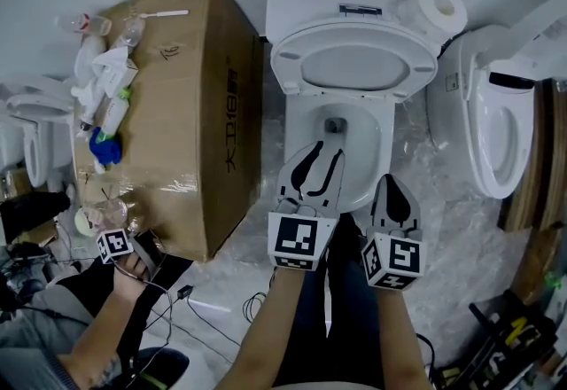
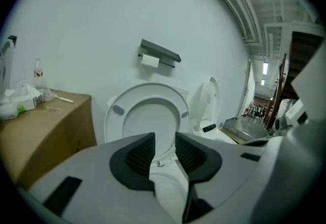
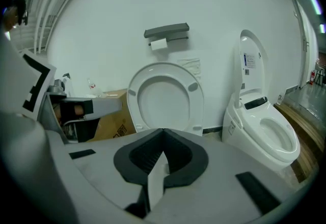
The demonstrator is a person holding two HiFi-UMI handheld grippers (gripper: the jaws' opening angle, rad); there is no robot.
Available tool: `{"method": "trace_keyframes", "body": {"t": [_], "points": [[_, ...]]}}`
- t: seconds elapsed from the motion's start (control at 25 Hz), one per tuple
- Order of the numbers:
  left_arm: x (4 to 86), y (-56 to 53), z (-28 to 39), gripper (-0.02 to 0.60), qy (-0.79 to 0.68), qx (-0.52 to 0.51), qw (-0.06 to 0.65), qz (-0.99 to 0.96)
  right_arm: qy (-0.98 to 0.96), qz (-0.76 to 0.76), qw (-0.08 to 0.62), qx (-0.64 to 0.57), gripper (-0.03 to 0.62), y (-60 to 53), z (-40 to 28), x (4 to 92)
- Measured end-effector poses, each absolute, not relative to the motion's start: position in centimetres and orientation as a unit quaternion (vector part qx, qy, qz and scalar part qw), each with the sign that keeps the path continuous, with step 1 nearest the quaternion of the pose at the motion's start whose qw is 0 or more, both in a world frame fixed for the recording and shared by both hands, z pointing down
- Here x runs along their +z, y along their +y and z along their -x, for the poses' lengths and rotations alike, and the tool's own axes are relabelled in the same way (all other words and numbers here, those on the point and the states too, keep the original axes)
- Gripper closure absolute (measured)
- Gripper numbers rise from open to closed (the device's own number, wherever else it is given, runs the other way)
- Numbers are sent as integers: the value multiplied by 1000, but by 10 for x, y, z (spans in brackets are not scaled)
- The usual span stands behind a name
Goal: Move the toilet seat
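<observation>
White wall (image 2: 76, 29), toilet seat (image 3: 165, 69) upright lengthwise; left gripper (image 1: 326, 150) jaws parted, right gripper (image 1: 392, 181) clenched

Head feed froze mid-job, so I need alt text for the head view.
A white toilet seen from above, its seat raised against the tank, with both handheld grippers over the front of the bowl: left gripper open and empty, right gripper shut. A cardboard box with bottles stands at left, a second toilet at right.

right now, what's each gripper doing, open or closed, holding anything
Left gripper: open, jaws apart, nothing between them.
Right gripper: closed, jaws together, holding nothing.
</observation>
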State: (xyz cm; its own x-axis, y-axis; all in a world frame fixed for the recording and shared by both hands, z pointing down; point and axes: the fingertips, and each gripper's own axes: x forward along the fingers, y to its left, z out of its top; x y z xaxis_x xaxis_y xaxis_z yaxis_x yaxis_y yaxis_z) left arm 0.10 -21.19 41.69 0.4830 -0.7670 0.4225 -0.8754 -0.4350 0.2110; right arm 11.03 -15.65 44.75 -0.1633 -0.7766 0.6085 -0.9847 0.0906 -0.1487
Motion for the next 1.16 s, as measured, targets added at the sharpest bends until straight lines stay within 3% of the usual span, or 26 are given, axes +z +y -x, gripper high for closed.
{"method": "trace_keyframes", "body": {"t": [0.16,0.24,1.16], "points": [[401,-192,-1,533,-495,124,185,-840,-719,-618,183,260,579,-152,-110,434],[397,-182,-2,550,-496,124,178,-841,-722,-618,179,256,579,-150,-108,428],[361,-141,-8,558,-510,131,146,-838,-747,-607,157,224,579,-121,-101,382]]}}
